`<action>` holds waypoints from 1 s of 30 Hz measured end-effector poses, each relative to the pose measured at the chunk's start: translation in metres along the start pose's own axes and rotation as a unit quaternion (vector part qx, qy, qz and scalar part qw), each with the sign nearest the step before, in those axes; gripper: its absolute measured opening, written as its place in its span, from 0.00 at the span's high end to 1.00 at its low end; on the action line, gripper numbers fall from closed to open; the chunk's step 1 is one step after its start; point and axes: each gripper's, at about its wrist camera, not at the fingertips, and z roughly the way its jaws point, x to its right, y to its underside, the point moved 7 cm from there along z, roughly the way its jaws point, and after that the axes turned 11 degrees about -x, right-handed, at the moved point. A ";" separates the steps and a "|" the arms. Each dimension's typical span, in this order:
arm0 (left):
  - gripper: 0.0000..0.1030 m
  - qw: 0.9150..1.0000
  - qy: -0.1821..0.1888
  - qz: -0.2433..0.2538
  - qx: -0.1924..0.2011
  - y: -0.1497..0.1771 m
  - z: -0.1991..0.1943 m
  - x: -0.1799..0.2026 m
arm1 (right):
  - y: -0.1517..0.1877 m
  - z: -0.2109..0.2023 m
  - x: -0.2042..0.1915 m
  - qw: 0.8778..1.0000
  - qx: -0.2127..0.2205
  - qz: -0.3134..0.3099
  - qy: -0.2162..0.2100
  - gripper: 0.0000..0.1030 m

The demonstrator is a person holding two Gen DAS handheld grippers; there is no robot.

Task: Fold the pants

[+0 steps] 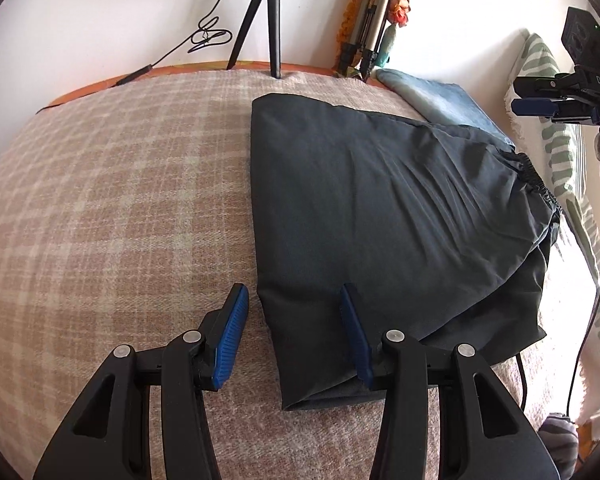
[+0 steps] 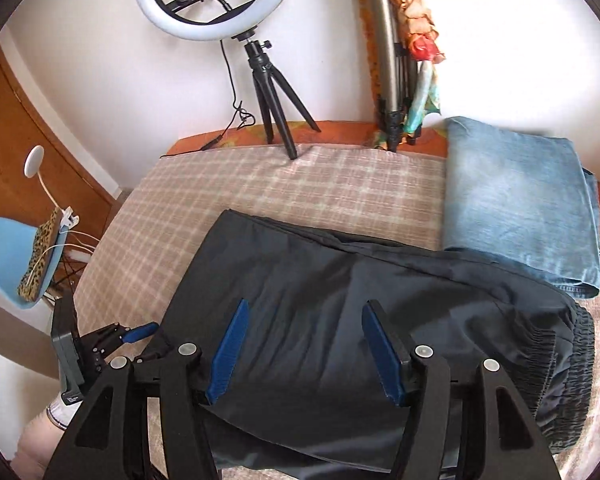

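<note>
Now both my left gripper (image 1: 292, 320) and right gripper (image 2: 304, 344) hang open, empty; I should pinch the dark pants (image 1: 380, 208) squarely at the folded edge.

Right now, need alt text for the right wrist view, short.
The open right gripper hovers over folded dark pants on a plaid blanket, gripping nothing. Folded jeans lie beyond the pants at right, a ring light on a tripod stands at the back, and the left gripper shows at lower left.
</note>
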 end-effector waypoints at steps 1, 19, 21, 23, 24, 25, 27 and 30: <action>0.58 1.000 0.010 -0.007 0.002 0.000 0.000 0.000 | -0.004 0.007 -0.013 1.000 -0.002 -0.009 -0.003 0.39; 0.88 0.996 0.065 -0.034 0.042 -0.002 -0.012 0.004 | -0.050 0.165 -0.145 0.990 -0.125 -0.061 0.004 0.34; 0.88 0.997 0.064 -0.030 0.044 -0.003 -0.012 0.006 | -0.052 0.179 -0.148 0.988 -0.138 -0.060 0.025 0.35; 0.88 0.997 0.063 -0.027 0.045 -0.003 -0.012 0.007 | -0.053 0.191 -0.149 0.985 -0.152 -0.064 0.043 0.35; 0.88 0.997 0.062 -0.026 0.046 -0.003 -0.012 0.008 | -0.052 0.196 -0.150 0.984 -0.157 -0.064 0.051 0.36; 0.88 0.997 0.061 -0.025 0.046 -0.003 -0.012 0.008 | -0.052 0.200 -0.149 0.983 -0.163 -0.064 0.059 0.38; 0.88 0.997 0.059 -0.022 0.045 -0.003 -0.012 0.009 | -0.050 0.208 -0.147 0.979 -0.174 -0.066 0.078 0.46; 0.88 0.997 0.054 -0.018 0.044 -0.003 -0.012 0.010 | -0.050 0.212 -0.146 0.976 -0.177 -0.079 0.098 0.51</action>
